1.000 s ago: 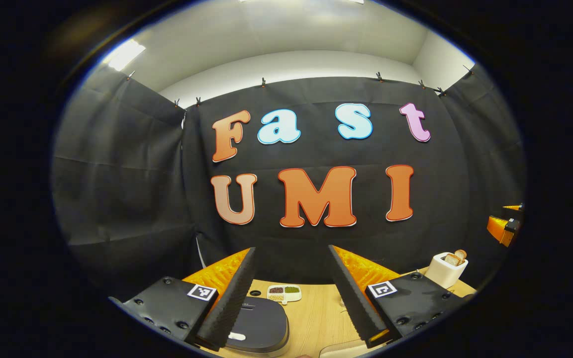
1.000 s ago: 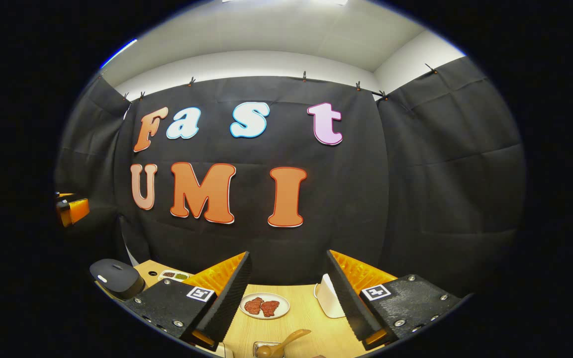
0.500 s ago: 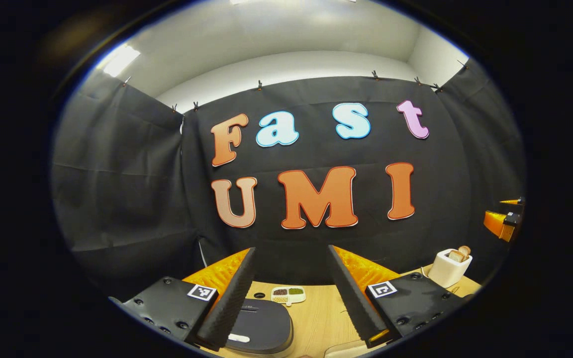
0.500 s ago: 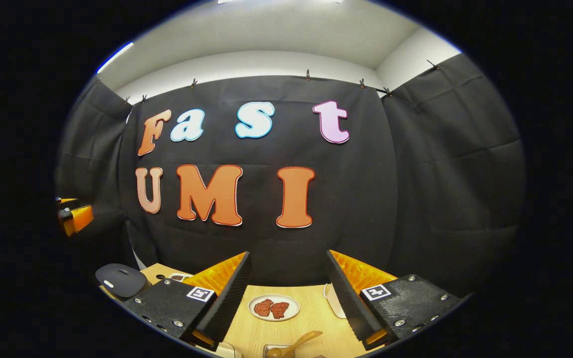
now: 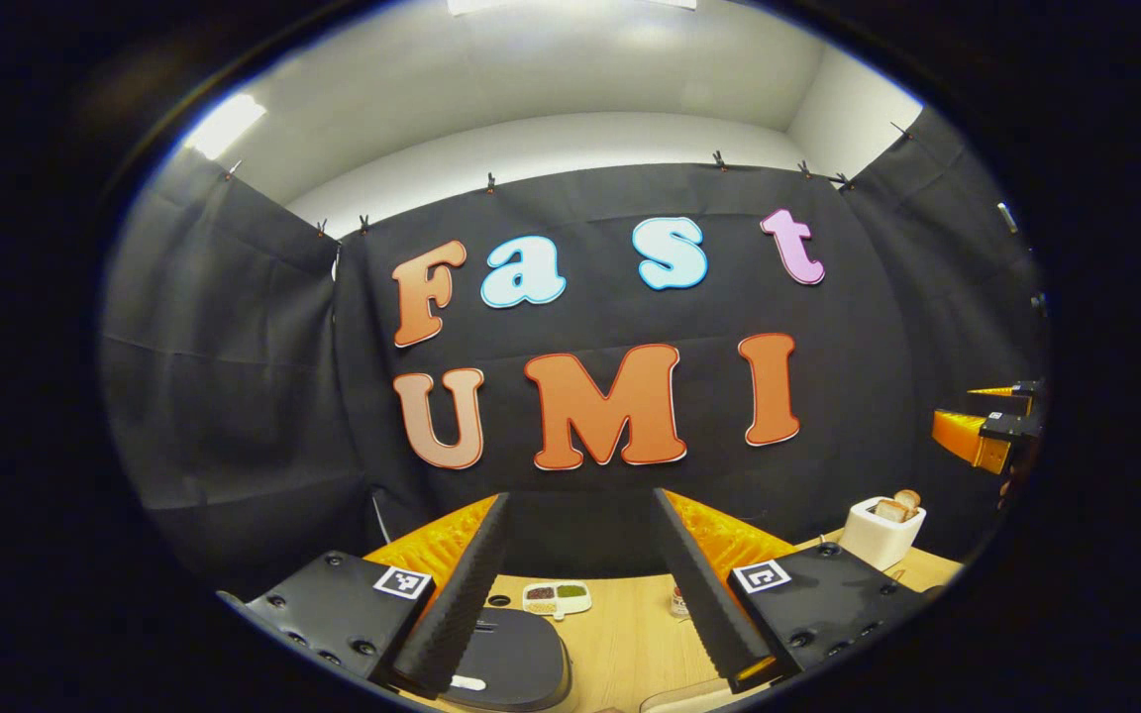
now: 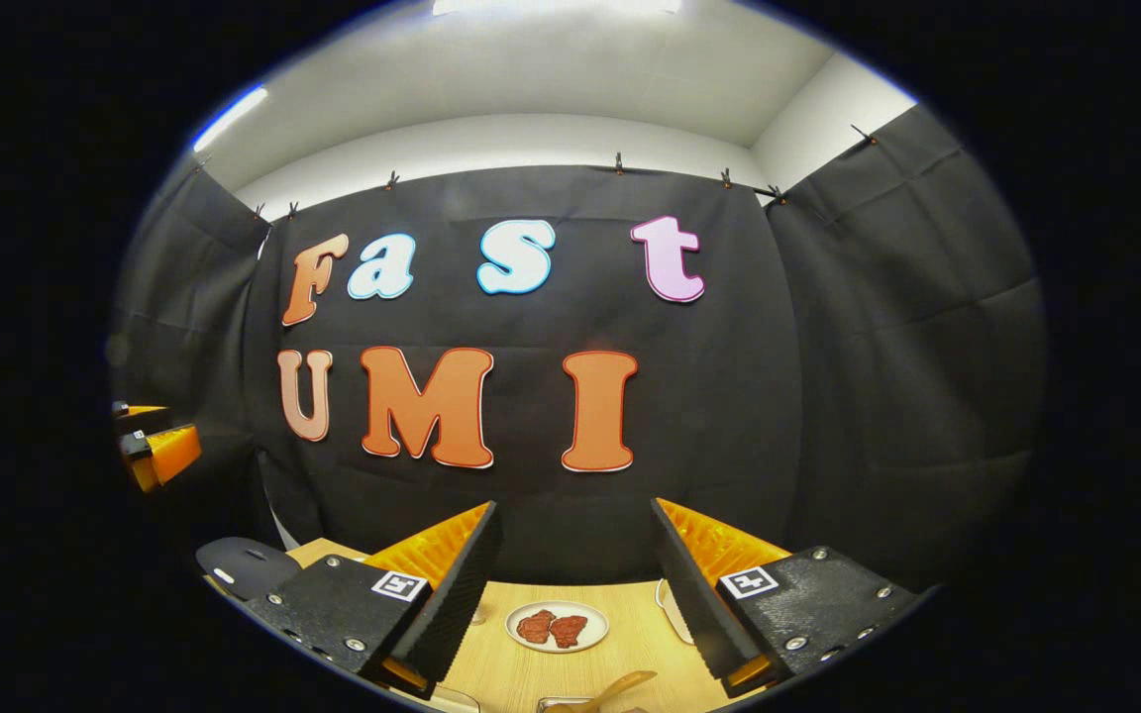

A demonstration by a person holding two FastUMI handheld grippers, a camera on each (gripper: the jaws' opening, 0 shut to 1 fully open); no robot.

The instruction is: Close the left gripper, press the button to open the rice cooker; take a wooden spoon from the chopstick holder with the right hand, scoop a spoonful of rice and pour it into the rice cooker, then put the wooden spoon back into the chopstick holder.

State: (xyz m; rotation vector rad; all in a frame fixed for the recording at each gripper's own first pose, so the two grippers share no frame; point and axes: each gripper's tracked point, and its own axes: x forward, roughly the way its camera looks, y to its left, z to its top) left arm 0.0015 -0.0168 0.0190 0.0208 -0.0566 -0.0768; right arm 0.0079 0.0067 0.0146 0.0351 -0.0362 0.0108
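The rice cooker point(image 5: 516, 662) sits on the wooden table point(image 5: 630, 644) with its dark lid down, and a small pale button point(image 5: 468, 682) shows on the front part of that lid. In the left gripper view the left gripper point(image 5: 578, 584) hangs above the table with its two fingers spread wide apart, holding nothing; its left finger point(image 5: 457, 604) covers the near-left side of the cooker, but whether it touches the lid I cannot tell. Just behind the rice cooker lies a small white divided dish point(image 5: 557, 597) with grains of different colours in its sections. Farther to the right of the cooker, near the table's back edge, stands a white toaster point(image 5: 882, 533) with slices of bread sticking out of the top. In the right gripper view the right gripper point(image 6: 575, 584) is also released, fingers wide apart and empty, above the table. The rice cooker shows far to the left there, and to the right of it, between the fingers, lies a white plate point(image 6: 558, 627) with two reddish pieces of meat. Nearer to the camera than the plate, at the bottom edge, the wooden spoon point(image 6: 615, 686) leans out of a container that is mostly cut off, so I cannot say more about it.
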